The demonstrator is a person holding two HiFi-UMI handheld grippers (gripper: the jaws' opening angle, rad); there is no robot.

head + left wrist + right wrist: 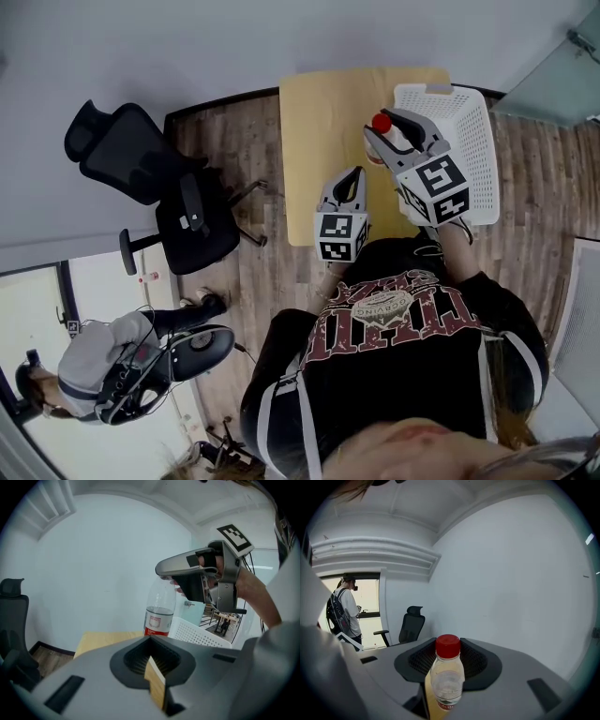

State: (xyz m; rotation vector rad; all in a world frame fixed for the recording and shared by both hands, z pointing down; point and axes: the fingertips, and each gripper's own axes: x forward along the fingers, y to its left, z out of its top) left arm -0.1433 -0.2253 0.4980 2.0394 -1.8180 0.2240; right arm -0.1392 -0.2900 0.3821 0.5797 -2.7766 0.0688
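Two jaws of the right gripper (392, 131) pinch a clear bottle (447, 681) near its neck, with the red cap (448, 646) showing above them. The bottle is upright, long axis vertical, over the yellow tabletop (319, 141) and just beside a white basket (473, 178) — its base is hidden. The left gripper (352, 178), jaws drawn together on nothing, hangs nearer the person — the bottle lies ahead and to its right. An office chair (178, 202) stands at left.

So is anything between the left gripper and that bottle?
Nothing visible: only bare table lies between the left gripper and the bottle. The right gripper grips its neck; the white basket stands beside it.
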